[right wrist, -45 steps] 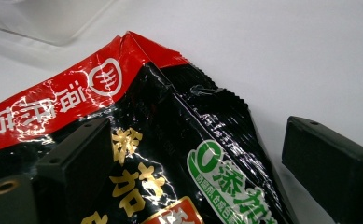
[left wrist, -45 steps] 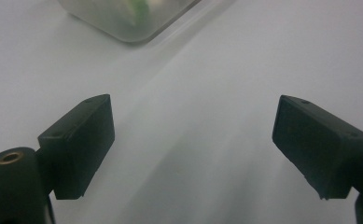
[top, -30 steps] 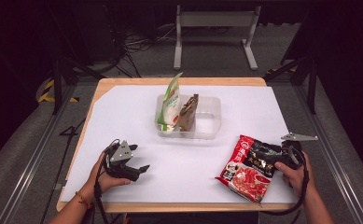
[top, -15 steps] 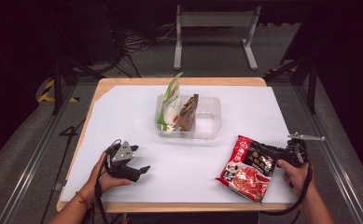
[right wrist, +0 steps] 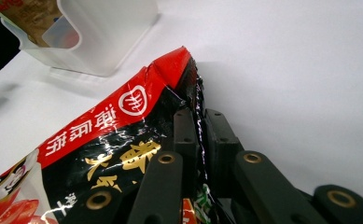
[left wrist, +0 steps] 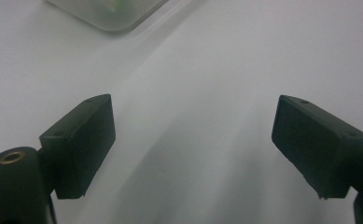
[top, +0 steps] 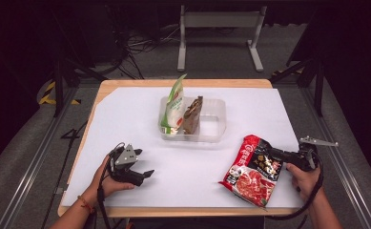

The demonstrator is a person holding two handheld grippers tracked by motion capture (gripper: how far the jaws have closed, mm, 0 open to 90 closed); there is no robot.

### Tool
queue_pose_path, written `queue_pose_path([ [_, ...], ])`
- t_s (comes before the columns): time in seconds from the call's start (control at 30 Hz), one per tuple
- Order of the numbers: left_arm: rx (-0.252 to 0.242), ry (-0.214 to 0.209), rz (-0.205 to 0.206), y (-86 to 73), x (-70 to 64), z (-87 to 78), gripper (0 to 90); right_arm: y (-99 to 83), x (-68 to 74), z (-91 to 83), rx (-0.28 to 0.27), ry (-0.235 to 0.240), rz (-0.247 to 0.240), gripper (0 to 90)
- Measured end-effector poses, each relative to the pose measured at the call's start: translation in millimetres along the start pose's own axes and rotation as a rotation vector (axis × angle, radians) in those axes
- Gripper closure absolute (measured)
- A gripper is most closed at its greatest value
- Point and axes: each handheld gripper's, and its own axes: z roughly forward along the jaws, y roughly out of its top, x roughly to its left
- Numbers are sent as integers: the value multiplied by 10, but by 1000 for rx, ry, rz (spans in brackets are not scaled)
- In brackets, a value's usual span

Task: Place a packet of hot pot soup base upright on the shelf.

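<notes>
A red and black snack packet (top: 251, 169) lies at the table's front right, its right edge raised. My right gripper (top: 274, 153) is shut on that edge; in the right gripper view the jaws pinch the packet (right wrist: 123, 140) between the fingers (right wrist: 184, 130). My left gripper (top: 145, 174) rests at the front left, open, with bare white table between its pads (left wrist: 83, 140). A clear plastic bin (top: 211, 119) sits mid-table and holds a green and white packet (top: 173, 107) and a brown packet (top: 191, 115), both upright.
The white sheet (top: 140, 119) covers a wooden table whose front edge (top: 173, 212) runs just past both hands. The bin's corner (left wrist: 109, 14) shows ahead of the left gripper, and the bin (right wrist: 104, 32) stands beyond the red packet. A metal stand (top: 221, 33) is on the floor behind.
The right gripper has swung around to lie along the packet's right edge and closed on it; the packet shifted slightly. The left gripper has stayed where it was.
</notes>
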Motion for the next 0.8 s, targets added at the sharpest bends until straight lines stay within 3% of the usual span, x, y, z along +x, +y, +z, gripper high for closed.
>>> queue_pose_path([
  [0.23, -6, 4, -3, 0, 4, -15, 143, 32, 77, -77, -35, 12, -18, 874],
  [0.6, -47, 16, -33, 2, 31, -92, 141, 158, 322, -240, -92, 26, -70, 880],
  [0.8, -45, 18, -36, 0, 36, -93, 141, 278, 522, -283, -112, 14, -133, 881],
])
